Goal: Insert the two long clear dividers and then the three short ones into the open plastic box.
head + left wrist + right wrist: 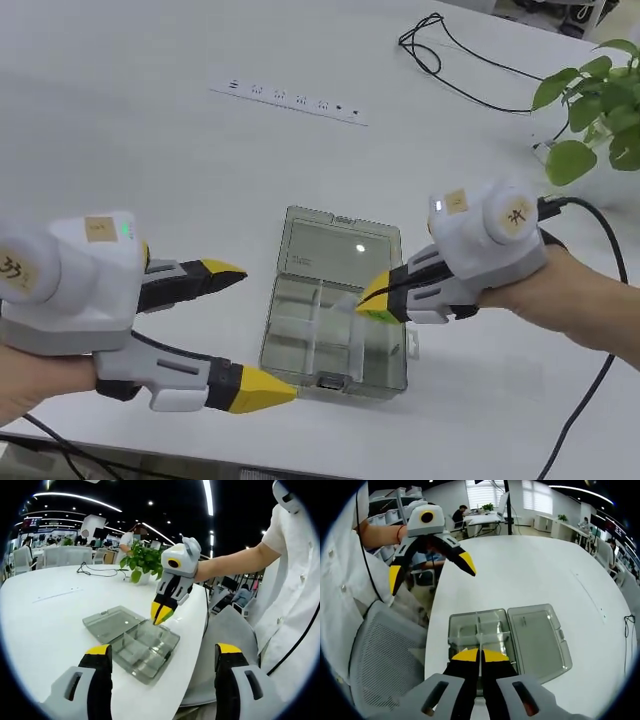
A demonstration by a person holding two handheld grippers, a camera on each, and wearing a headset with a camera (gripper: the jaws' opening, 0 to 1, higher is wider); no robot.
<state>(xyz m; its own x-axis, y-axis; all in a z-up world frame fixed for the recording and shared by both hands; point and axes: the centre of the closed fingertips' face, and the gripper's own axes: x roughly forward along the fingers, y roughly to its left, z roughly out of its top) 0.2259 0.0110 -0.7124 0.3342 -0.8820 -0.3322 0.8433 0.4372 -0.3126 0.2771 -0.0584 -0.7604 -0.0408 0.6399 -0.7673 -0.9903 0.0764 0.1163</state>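
The open smoky-clear plastic box [300,350] lies mid-table with its lid [340,245] folded flat behind it. Clear partitions stand inside the box [465,625]. My right gripper [375,297] is shut on a thin clear divider [479,644], held edge-on over the box's right half. In the right gripper view my right gripper [479,655] pinches the divider just above the near compartments. My left gripper [255,330] stands wide open to the left of the box, holding nothing. From the left gripper view, my left gripper [163,650] frames the box [125,647], with the right gripper [161,614] above it.
A white power strip [290,100] lies at the back of the white table [150,180]. A black cable [450,55] and a potted plant [595,110] sit at the far right. The table's near edge runs just below the box. A mesh chair [385,650] stands beside the table.
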